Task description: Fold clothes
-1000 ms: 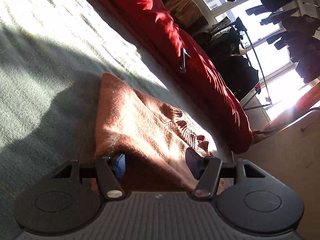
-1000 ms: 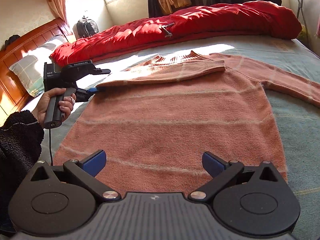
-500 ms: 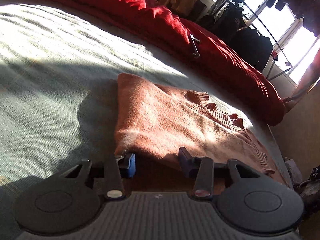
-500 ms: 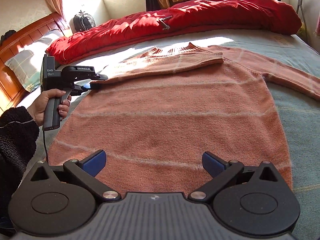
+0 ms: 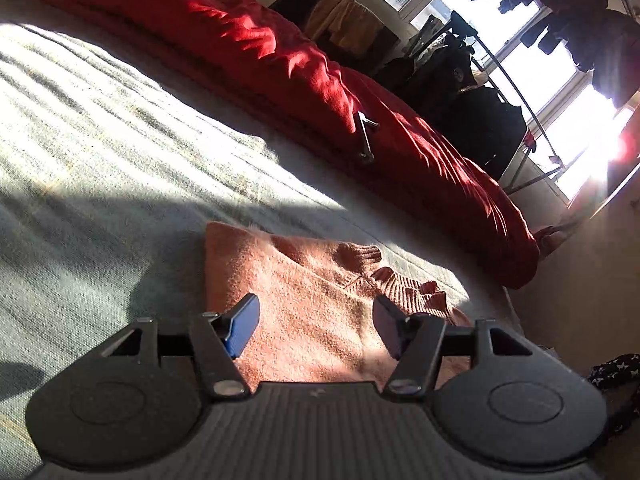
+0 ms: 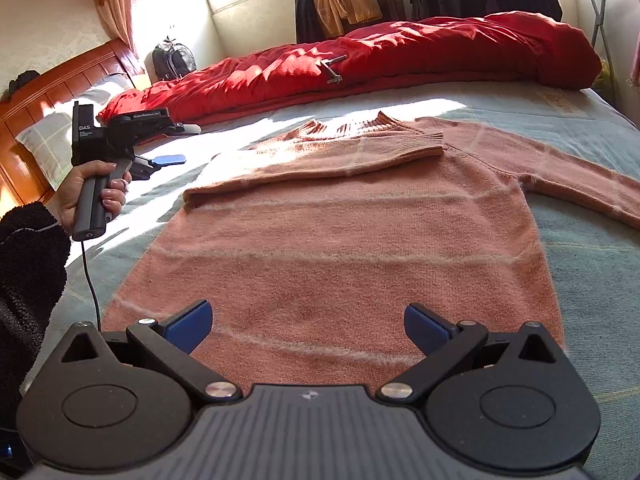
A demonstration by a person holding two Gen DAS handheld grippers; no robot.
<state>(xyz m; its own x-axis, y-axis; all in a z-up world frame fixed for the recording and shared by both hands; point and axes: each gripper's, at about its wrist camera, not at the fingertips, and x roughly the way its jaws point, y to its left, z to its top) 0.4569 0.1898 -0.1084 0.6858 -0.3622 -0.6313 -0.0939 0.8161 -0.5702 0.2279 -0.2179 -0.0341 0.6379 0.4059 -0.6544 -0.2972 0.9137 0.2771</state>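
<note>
A salmon-pink knitted sweater (image 6: 340, 240) with pale stripes lies flat on the bed. Its left sleeve (image 6: 328, 156) is folded across the chest; the right sleeve (image 6: 580, 184) stretches out to the right. My right gripper (image 6: 308, 326) hovers open above the hem, holding nothing. A hand holds my left gripper (image 6: 180, 144) left of the sweater's shoulder, lifted off the cloth, fingers apart. In the left wrist view the left gripper (image 5: 316, 330) is open with the folded sweater (image 5: 312, 292) below and ahead of it.
The bed has a grey-blue sheet (image 6: 580, 320). A red quilt (image 6: 380, 60) with a metal clip (image 6: 334, 70) runs along the far side. A wooden headboard (image 6: 40, 92) and pillow (image 6: 52, 140) are at left. A clothes rack (image 5: 500, 92) stands by the window.
The left gripper has opened, let go of the folded shoulder edge and drawn back to the left, off the sweater. The right gripper has stayed open over the hem.
</note>
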